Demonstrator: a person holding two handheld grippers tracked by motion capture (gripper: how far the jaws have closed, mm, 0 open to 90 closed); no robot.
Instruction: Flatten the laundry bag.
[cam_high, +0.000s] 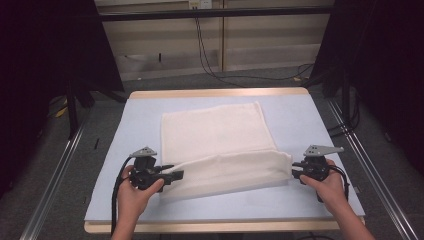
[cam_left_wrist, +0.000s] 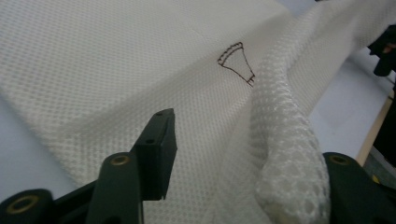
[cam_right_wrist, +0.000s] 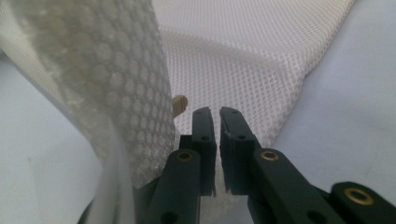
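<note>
Towel (cam_high: 220, 145) lies on table (cam_high: 310, 120), near edge raised. Left gripper (cam_high: 172, 176) gapes beside towel's left corner; right gripper (cam_high: 295, 170) nearly closed at right corner, pinch unclear.

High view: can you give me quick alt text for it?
A person's two grippers, left and right, hold the near edge of a white towel lifted off a pale blue table; the rest of it lies flat.

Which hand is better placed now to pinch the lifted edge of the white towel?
Left. The left gripper has open jaws with the towel edge between them; the right gripper is nearly shut, cloth beside it.
</note>
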